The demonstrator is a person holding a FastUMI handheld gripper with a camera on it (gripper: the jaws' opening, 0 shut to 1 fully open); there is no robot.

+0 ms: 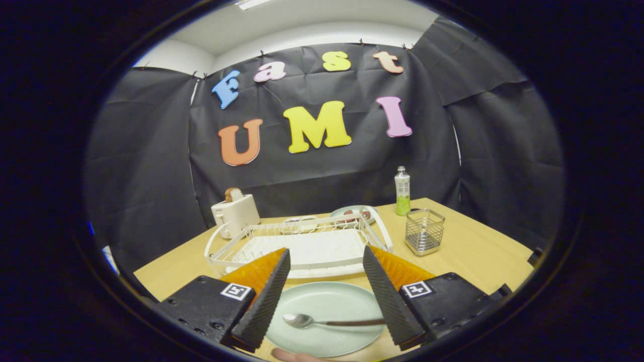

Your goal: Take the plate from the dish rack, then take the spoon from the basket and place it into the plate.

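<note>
- The gripper [326, 281] is held spread wide, its two fingers apart with nothing gripped between them.
- A pale green plate [324, 318] is seen lying flat on the wooden bench [478, 251], in the gap between the fingers and just beneath them.
- A metal spoon [332, 322] is laid in the plate, its bowl toward the left finger and its handle running toward the right finger; whether the handle's end touches that finger cannot be made out.
- Just beyond the fingers a white dish rack [302, 244] is set on the bench, with no plate seen standing in it.
- A wire basket [424, 231] is placed to the right of the rack, apart from it.
- A bottle [402, 191] is stood behind the basket, near the back of the bench.
- A white toaster [235, 213] is found behind the rack's left end, something brown showing at its top.
- A second plate [352, 211] lies behind the rack, partly hidden by it.
- What is probably a fingertip [297, 356] is glimpsed at the plate's near rim.
</note>
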